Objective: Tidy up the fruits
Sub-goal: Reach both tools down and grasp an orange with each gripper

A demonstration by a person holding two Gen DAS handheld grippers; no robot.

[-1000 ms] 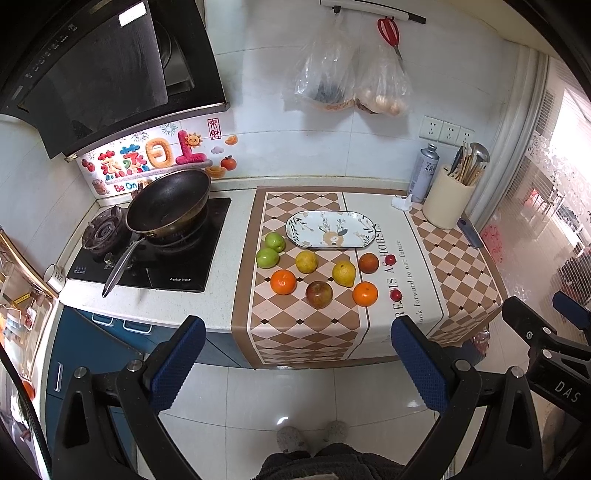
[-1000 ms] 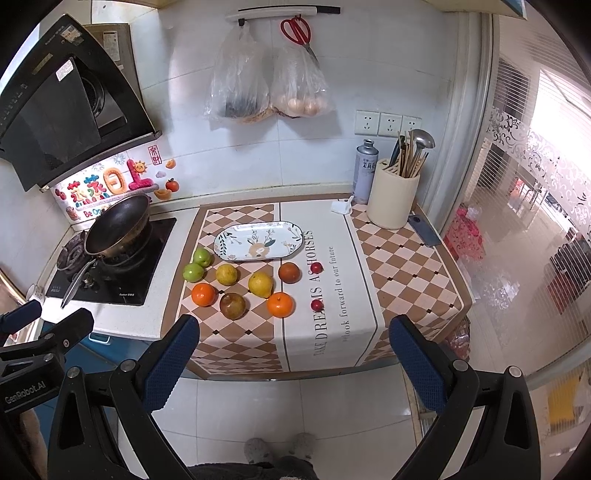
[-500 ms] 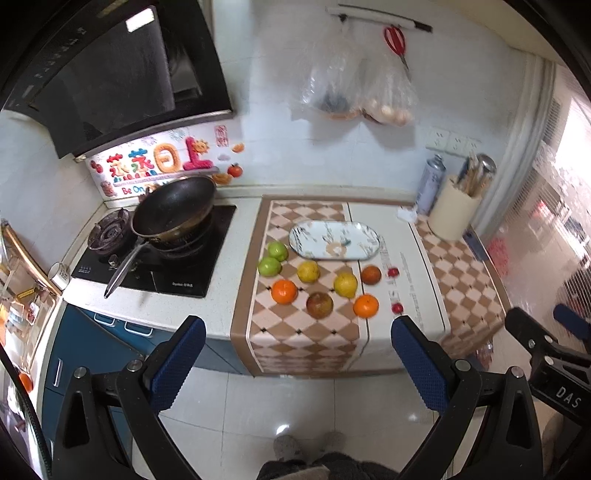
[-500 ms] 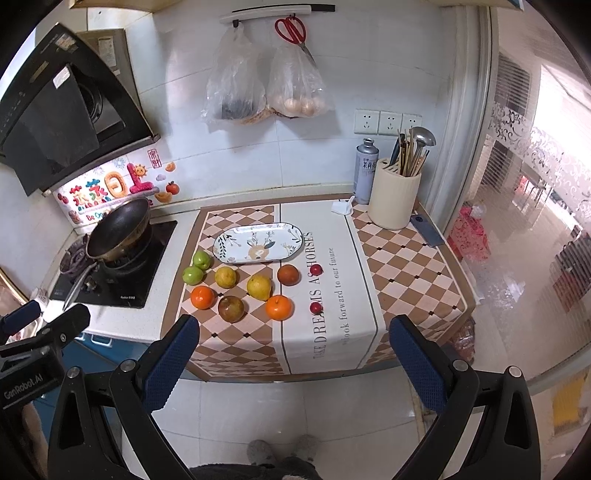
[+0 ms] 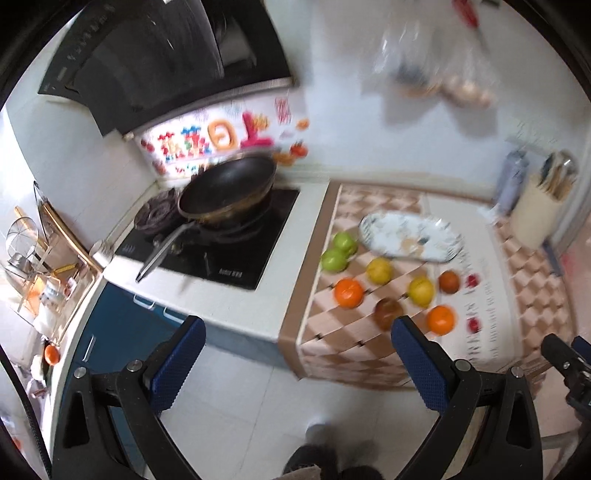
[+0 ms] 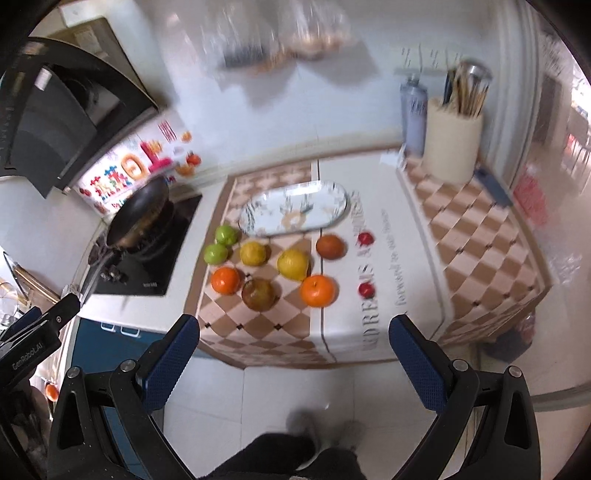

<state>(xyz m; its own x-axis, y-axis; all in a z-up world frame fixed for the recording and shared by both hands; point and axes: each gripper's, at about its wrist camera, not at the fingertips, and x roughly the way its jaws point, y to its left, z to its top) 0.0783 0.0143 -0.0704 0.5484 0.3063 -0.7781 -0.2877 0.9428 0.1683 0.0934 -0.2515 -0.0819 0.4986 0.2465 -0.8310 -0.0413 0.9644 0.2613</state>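
Several fruits lie on a checkered cloth (image 6: 476, 236) on the counter: two green apples (image 6: 221, 243), two yellow citrus (image 6: 293, 264), two oranges (image 6: 317, 291), a brown pear (image 6: 258, 294), a dark red-brown fruit (image 6: 330, 246) and two small red fruits (image 6: 366, 290). An empty oval patterned plate (image 6: 293, 213) sits behind them. The same fruits (image 5: 348, 292) and plate (image 5: 410, 236) show in the left wrist view. My left gripper (image 5: 295, 363) and my right gripper (image 6: 293, 360) are both open and empty, in front of the counter above the floor. Both views are blurred.
A black wok (image 5: 229, 194) sits on the stove (image 5: 221, 258) left of the cloth. A utensil holder (image 6: 452, 146) and a spray can (image 6: 413, 114) stand at the back right. Bags (image 6: 280, 33) hang on the wall. A range hood (image 5: 155, 55) hangs over the stove.
Both grippers have moved closer to the counter; the fruits appear larger. The left view has swung left toward the stove. Both stay open.
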